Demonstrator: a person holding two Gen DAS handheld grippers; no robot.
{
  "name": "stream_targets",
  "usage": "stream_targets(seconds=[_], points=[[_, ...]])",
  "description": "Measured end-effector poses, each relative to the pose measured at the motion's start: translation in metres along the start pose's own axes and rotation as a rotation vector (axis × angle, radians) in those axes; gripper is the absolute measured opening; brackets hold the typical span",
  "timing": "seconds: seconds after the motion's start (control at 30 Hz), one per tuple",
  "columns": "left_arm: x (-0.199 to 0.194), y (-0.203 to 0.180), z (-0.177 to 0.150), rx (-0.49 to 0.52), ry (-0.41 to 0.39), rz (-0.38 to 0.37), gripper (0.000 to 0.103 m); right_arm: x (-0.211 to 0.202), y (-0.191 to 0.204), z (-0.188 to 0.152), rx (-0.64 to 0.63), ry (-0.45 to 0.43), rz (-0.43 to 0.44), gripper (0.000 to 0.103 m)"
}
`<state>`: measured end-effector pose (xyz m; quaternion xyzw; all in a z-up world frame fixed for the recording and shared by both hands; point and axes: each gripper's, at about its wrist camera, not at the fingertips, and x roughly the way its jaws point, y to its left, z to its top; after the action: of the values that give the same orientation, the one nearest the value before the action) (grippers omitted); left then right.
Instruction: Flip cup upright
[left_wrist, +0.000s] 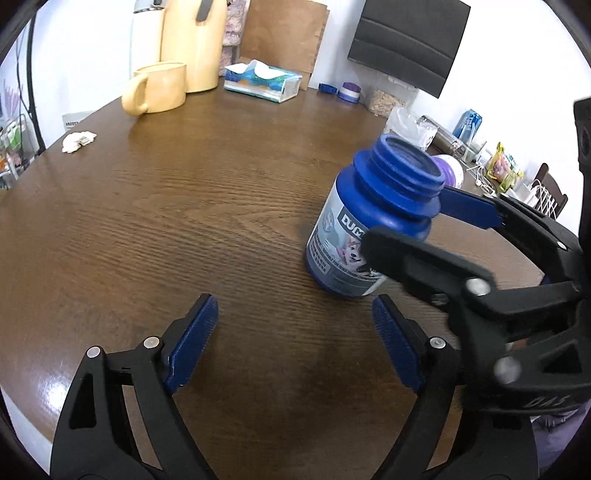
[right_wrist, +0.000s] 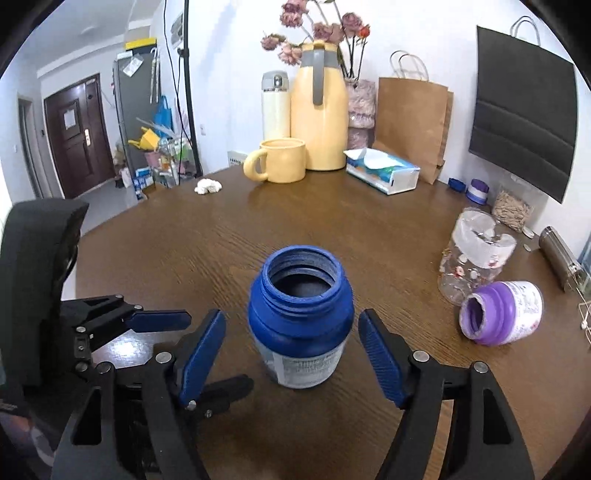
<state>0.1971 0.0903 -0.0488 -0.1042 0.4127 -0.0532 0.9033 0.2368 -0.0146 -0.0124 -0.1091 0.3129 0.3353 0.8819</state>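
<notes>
A blue plastic jar (right_wrist: 300, 317) with a pale label and no lid stands upright on the brown wooden table (right_wrist: 332, 229), its mouth facing up. My right gripper (right_wrist: 293, 332) is open, its blue pads either side of the jar with a gap on each side. In the left wrist view the same jar (left_wrist: 369, 221) sits right of centre, with the right gripper's fingers (left_wrist: 469, 206) around its shoulder. My left gripper (left_wrist: 295, 332) is open just in front of and left of the jar, nothing between its pads. A left finger (right_wrist: 159, 321) shows in the right wrist view.
A purple jar (right_wrist: 502, 312) lies on its side to the right, beside a clear plastic jar (right_wrist: 476, 258) and a steel bottle (right_wrist: 561, 258). At the back stand a yellow mug (right_wrist: 280, 160), yellow jug (right_wrist: 319, 110), tissue pack (right_wrist: 384, 171) and paper bag (right_wrist: 410, 122).
</notes>
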Motion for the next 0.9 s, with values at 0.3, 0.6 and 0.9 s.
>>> stream_targets(seconds=[0.3,0.6,0.9], points=[[-0.052,-0.016,-0.018,0.045,-0.102,0.004,0.091,-0.077,0.0,-0.032,0.105,-0.068,-0.079,0.079],[-0.141,-0.042,-0.061,0.147,-0.241,0.062,0.103,-0.179,0.008,-0.097,0.301,-0.063,-0.266,0.086],[-0.171,-0.062,-0.122,0.165,-0.244,0.079,0.103,-0.226,0.052,-0.17,0.374,-0.125,-0.267,0.086]])
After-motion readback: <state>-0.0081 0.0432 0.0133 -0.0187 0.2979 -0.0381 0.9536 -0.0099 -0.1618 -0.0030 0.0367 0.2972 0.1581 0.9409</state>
